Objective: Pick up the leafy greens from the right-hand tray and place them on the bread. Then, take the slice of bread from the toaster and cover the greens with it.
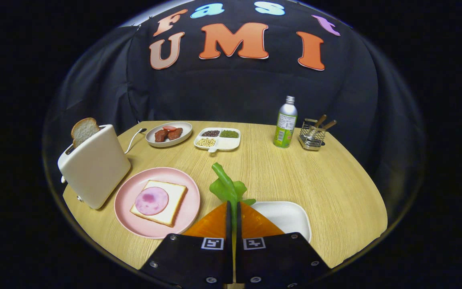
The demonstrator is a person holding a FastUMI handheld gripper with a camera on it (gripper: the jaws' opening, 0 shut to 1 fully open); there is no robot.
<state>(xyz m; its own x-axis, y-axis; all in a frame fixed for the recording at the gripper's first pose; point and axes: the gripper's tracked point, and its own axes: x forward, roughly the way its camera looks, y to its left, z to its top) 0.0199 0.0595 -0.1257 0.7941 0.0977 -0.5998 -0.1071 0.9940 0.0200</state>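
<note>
My gripper (233, 205) is shut on the leafy greens (227, 186), which stick up green from between the fingers, lifted over the left end of the white tray (289, 214). To the left of the fingers a pink plate (128, 192) holds a slice of bread (169, 204) with a round of ham (151, 200) on top. Further left stands a cream toaster (94, 170) with another slice of bread (83, 130) poking out of its slot.
At the back of the round wooden table (295, 176) sit a dish of meat pieces (169, 133), a divided dish of beans (217, 138), a green bottle (285, 122) and a wire basket with utensils (313, 134). Black cloth closes the booth behind.
</note>
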